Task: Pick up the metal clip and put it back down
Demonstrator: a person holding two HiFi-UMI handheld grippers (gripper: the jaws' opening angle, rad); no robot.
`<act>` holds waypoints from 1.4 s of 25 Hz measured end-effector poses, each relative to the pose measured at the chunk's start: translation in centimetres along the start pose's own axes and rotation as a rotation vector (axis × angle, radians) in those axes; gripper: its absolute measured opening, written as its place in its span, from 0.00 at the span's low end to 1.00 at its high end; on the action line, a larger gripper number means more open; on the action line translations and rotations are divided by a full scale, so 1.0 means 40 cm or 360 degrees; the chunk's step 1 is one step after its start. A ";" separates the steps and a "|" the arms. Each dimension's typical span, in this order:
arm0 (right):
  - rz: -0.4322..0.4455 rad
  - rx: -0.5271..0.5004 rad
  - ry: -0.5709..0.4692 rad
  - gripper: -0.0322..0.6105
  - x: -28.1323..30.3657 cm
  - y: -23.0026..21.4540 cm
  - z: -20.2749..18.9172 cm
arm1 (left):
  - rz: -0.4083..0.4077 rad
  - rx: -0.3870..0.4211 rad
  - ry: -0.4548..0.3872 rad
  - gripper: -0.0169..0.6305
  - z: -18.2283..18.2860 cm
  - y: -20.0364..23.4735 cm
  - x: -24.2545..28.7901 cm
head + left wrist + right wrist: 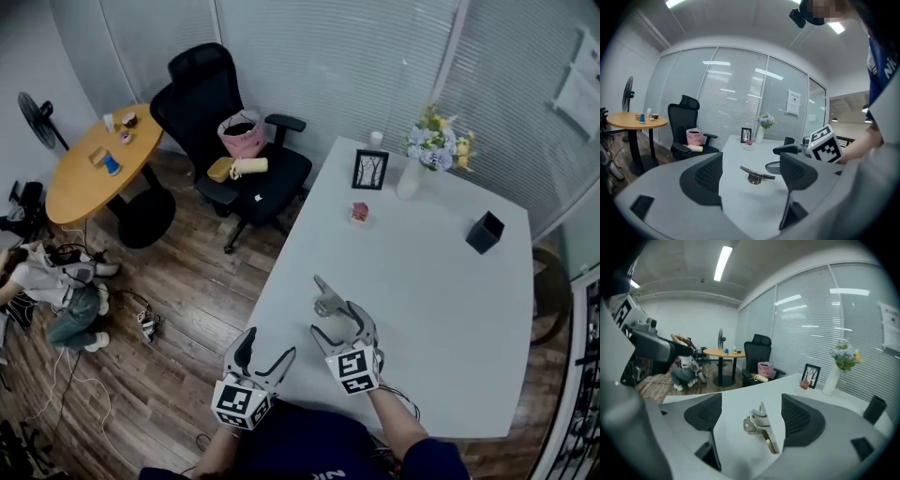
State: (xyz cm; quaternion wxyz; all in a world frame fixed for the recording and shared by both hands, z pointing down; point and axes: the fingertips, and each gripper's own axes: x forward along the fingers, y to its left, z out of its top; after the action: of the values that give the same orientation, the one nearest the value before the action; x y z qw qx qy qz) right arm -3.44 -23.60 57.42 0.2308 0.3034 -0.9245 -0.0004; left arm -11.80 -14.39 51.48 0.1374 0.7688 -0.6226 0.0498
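Observation:
The metal clip (326, 298) lies on the white table (441, 309), near its front left part. My right gripper (336, 321) is just behind it, jaws spread wide on either side of the clip's near end. In the right gripper view the clip (759, 425) sits between the two pads of the right gripper (752, 414), and neither pad touches it. My left gripper (266, 351) is open with nothing in it at the table's front left edge. In the left gripper view the clip (757, 174) lies flat ahead of the left gripper (750, 185), next to the right gripper (787, 152).
At the table's far end stand a picture frame (370, 170), a white vase of flowers (412, 173), a small pink item (360, 212) and a black box (485, 232). Left of the table are a black office chair (234, 141) and a round wooden table (94, 169).

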 end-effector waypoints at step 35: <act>-0.0812 0.0398 -0.0320 0.16 -0.469 -0.139 0.021 | -0.0615 0.0132 -0.0049 0.37 0.062 -0.220 0.098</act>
State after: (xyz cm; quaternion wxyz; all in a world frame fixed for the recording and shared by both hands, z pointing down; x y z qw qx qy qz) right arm 12.63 -17.70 47.89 0.0914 0.5504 -0.8295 0.0253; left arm -2.62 -17.12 48.76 0.1030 0.8797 -0.4629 0.0363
